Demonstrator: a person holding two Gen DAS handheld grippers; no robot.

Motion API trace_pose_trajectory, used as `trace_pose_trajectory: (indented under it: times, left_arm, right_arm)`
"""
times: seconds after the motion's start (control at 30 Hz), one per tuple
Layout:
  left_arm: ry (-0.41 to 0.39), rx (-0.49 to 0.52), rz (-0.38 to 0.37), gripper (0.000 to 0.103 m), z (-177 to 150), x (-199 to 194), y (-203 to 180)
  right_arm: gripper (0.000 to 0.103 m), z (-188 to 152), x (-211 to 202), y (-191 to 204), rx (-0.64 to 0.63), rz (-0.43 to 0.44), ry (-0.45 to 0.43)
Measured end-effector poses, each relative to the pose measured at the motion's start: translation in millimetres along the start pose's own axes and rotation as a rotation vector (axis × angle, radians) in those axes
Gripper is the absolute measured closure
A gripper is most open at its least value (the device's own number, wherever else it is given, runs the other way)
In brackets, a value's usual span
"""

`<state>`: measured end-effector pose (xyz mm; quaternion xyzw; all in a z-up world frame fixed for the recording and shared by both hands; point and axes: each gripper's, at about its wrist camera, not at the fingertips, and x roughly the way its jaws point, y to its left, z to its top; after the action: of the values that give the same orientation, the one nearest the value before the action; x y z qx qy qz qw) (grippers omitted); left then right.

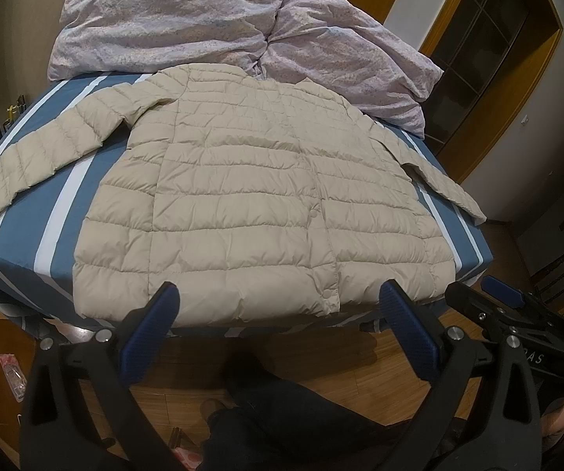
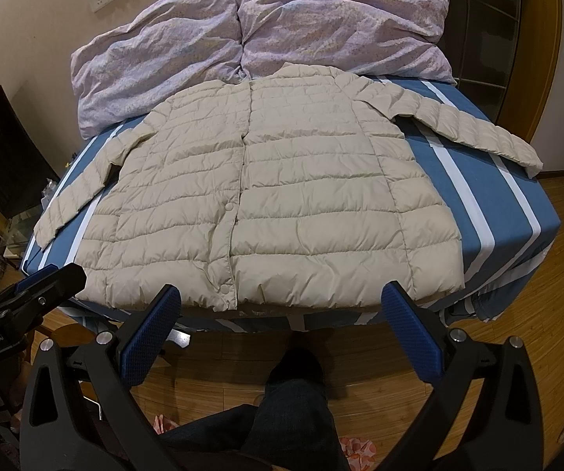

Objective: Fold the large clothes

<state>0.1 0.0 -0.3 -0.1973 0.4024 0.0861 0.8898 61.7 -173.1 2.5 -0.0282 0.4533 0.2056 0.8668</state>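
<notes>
Two hand-held grippers hover above the wooden floor (image 2: 517, 274) at the foot of a bed (image 1: 19, 243), both with their blue-padded fingers spread wide and holding nothing. The left hand-held gripper (image 1: 278, 325) points at the hem of a beige puffer jacket (image 1: 258, 196); the right hand-held gripper (image 2: 282, 325) points at the same hem from a spot further to the right, and each gripper shows at the edge of the other's view.

The jacket lies flat on the bed, front side up, its snap buttons closed down the middle. Its hem sits along the near edge of the mattress and its collar reaches the far end, touching a crumpled lilac floral duvet (image 2: 282, 23) piled at the head of the bed. Both sleeves are spread outward and slant down toward the sides of the bed. The sheet under the jacket is blue with white stripes.

Below the grippers, a person's leg in dark trousers (image 2: 282, 412) stands on the floor.
</notes>
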Motion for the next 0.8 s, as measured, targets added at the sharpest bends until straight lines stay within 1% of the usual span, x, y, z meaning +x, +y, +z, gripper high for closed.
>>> trace_pose_trajectory:
  times: [0.8]
  left_arm:
    - [0.003,-0.002,0.0,0.002,0.0,0.1,0.0]
  right_arm:
    - [0.001,4.7,3.2,1.8,0.002,0.0,0.002]
